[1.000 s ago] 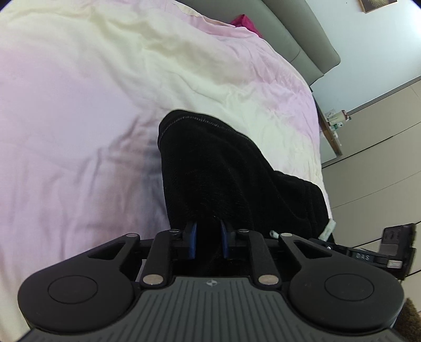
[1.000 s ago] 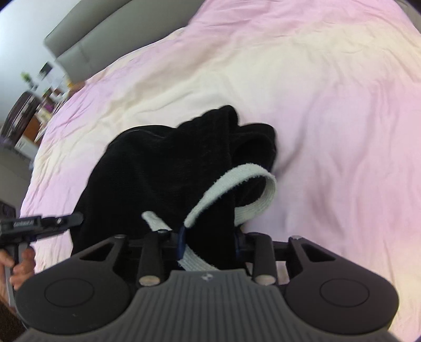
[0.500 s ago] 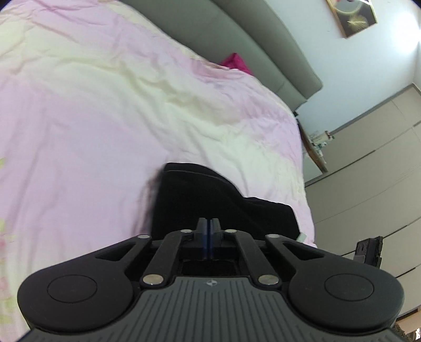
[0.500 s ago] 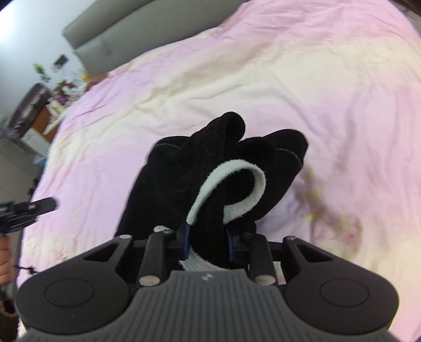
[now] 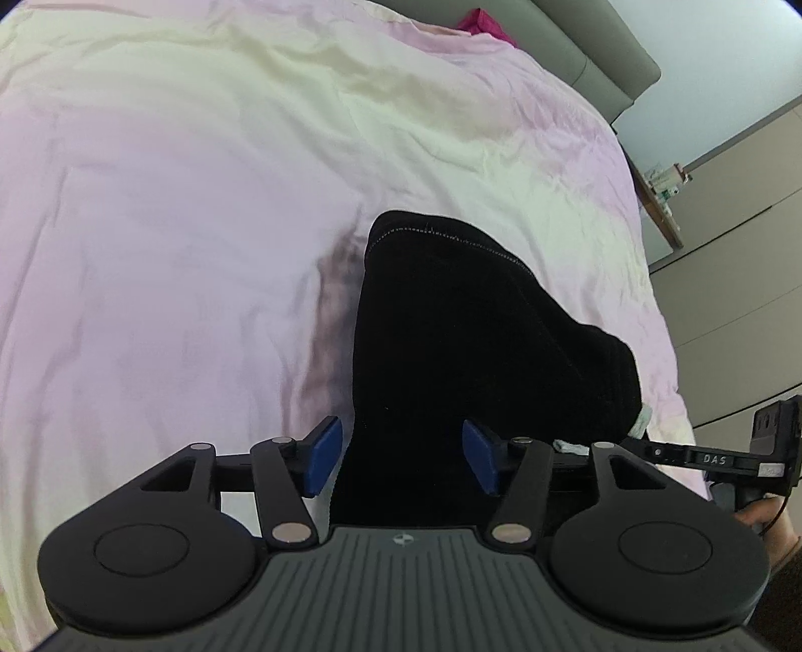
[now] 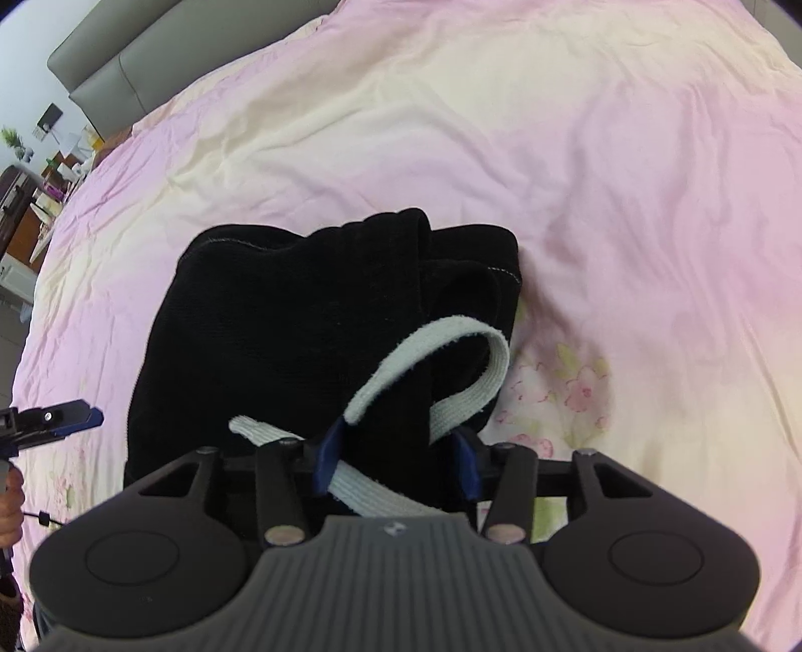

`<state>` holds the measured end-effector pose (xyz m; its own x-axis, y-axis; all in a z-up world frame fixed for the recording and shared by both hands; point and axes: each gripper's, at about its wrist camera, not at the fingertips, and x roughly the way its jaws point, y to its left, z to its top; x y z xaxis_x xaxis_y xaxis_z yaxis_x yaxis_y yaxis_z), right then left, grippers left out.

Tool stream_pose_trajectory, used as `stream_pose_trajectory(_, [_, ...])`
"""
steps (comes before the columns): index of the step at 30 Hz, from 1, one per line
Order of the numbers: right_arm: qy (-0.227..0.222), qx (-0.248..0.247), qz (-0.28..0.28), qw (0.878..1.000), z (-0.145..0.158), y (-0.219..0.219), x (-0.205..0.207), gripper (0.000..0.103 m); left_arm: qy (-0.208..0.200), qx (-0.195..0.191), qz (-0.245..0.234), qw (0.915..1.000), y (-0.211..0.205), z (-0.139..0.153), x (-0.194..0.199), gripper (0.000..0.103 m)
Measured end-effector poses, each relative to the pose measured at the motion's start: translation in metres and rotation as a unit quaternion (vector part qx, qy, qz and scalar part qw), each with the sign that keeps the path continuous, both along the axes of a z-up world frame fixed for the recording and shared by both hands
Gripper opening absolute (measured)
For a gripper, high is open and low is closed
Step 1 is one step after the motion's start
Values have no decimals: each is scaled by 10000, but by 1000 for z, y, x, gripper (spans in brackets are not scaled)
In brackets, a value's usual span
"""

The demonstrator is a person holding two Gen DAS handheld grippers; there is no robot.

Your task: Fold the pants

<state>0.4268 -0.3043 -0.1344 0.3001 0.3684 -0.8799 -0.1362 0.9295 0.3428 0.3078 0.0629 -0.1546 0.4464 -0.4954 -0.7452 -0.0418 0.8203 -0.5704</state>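
The black pants (image 5: 466, 341) lie folded in a bundle on the pink and cream bedspread (image 5: 175, 210). My left gripper (image 5: 403, 461) is open, its blue pads (image 5: 323, 451) wide apart on either side of the near end of the bundle. In the right wrist view the pants (image 6: 301, 326) show a white waistband strip (image 6: 441, 351) looping up. My right gripper (image 6: 396, 464) is open around the black cloth and white band, its blue pads (image 6: 328, 451) apart.
A grey headboard (image 5: 591, 55) and a magenta item (image 5: 481, 22) lie at the bed's far end. Wardrobe doors (image 5: 742, 251) stand to the right. A cluttered side table (image 6: 35, 175) stands left of the bed. The other gripper (image 6: 55, 421) shows at the left edge.
Both grippers have lowered back to the bedspread with the pants. The left jaws, shut half a second ago, have opened wide. The right jaws have widened around the waistband.
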Motion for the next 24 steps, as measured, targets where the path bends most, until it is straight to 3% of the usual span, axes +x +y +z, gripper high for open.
stream_pose_trajectory(6, [155,127,49,9998,-28,-15,15,74,200,302,-203,9991,-15,-21,18,67])
stream_pose_trajectory(9, [307,513,-49,9982,-45,-21,21,74,242,231,-241,9992,-18,-28,24,70])
stream_pose_trajectory(13, [446,959,-89,9944,-66,-24,26,69,300,3,-265,9992,-17,-35,30,67])
stream_pose_trajectory(18, [410,1153,-53,9925,-75,-24,29,55,458,-502,-181,9975,-18,-46,34,45])
stream_pose_trajectory(24, [157,1221,-65,9924,-52,-18,17,42,139,-426,-180,9988,-26,-23,24,32])
